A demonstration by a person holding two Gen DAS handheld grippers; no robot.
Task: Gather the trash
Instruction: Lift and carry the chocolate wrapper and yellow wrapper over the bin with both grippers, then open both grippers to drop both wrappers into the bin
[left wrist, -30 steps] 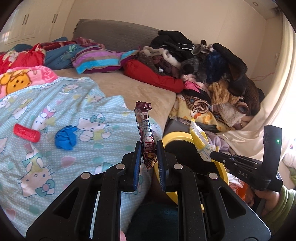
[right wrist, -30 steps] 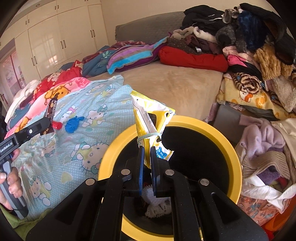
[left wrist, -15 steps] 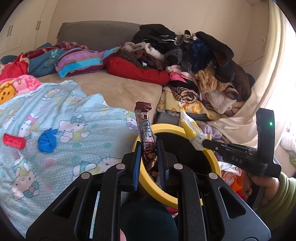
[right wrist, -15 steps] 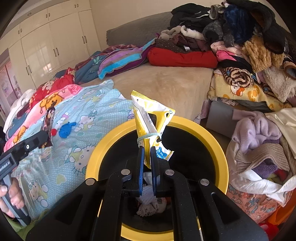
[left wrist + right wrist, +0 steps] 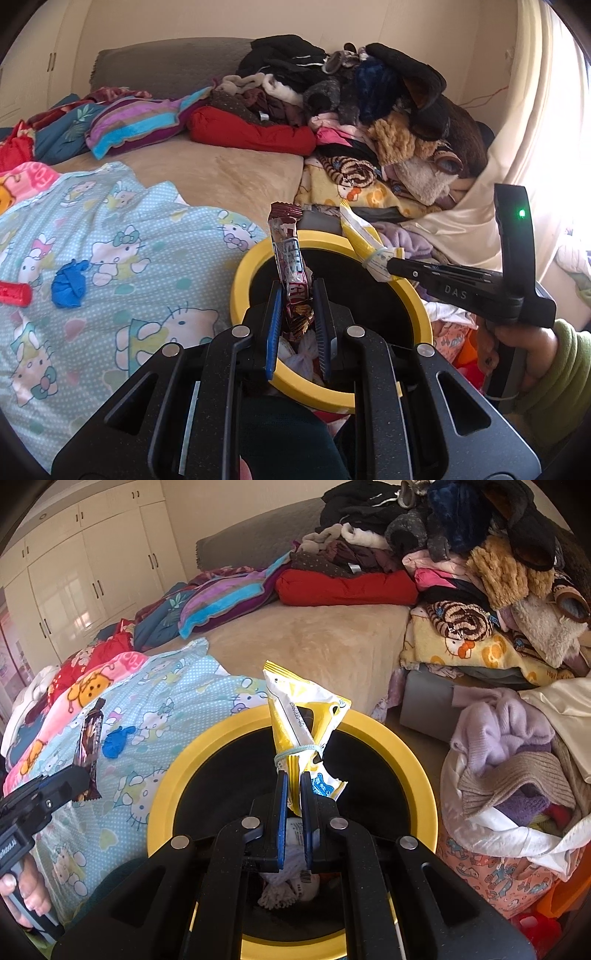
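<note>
**Two wrappers held over the bin**

A brown bar wrapper (image 5: 291, 273) is pinched upright by the left gripper (image 5: 297, 317); a yellow packet (image 5: 304, 731) is clamped by the right gripper (image 5: 291, 805). Just below both – the yellow-rimmed bin (image 5: 417, 760), with trash inside. A blue wad (image 5: 70, 284) and a red item (image 5: 13, 293) lie on the blanket, well left of the left gripper.

Home bedroom, def: bed (image 5: 314, 642) w/ cartoon quilt (image 5: 110, 258), clothes pile (image 5: 369, 110) at the wall, white wardrobe (image 5: 85, 576) behind.
</note>
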